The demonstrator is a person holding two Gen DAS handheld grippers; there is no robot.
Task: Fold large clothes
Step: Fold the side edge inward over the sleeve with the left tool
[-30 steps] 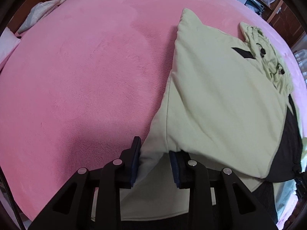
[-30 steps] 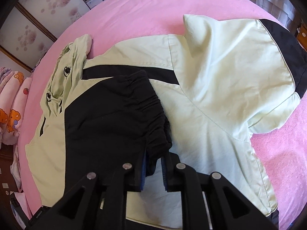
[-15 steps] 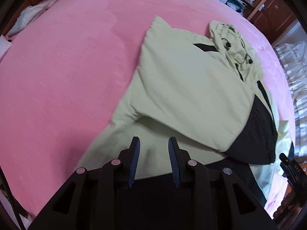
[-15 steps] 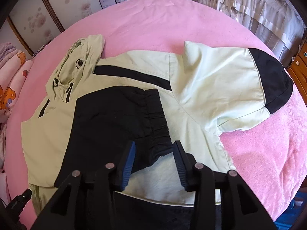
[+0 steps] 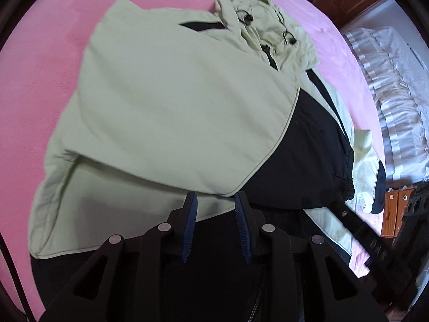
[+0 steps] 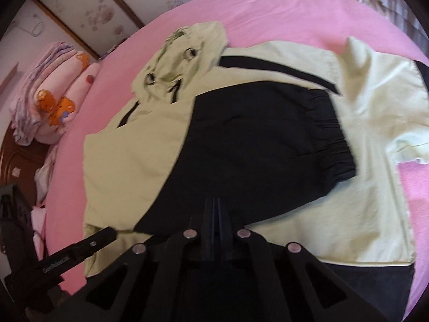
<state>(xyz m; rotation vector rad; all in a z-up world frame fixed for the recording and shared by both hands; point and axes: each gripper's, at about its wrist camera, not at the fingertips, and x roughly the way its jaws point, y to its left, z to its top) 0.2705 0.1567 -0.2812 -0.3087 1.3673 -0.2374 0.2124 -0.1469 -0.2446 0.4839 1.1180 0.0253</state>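
Note:
A pale green and black hooded jacket (image 5: 174, 107) lies spread on the pink bed. One sleeve is folded across its body, the black cuff (image 6: 329, 134) resting near the middle, and the hood (image 6: 182, 61) lies at the far end. In the left wrist view my left gripper (image 5: 215, 197) hovers over the jacket's near edge, open, with nothing between its blue pads (image 5: 191, 214). In the right wrist view my right gripper (image 6: 214, 205) is shut with nothing in it, above the black sleeve (image 6: 254, 155).
The pink bedspread (image 5: 40, 67) surrounds the jacket. Folded pink bedding (image 6: 53, 99) is stacked at the far left beside a dark wooden headboard (image 6: 16, 161). A white frilled cover (image 5: 396, 94) and wooden furniture (image 5: 348, 0) stand off to the right.
My left gripper let go of the jacket's folded side and drew back toward the hem. My right gripper released the black cuff, opened wide, pulled back and shut empty.

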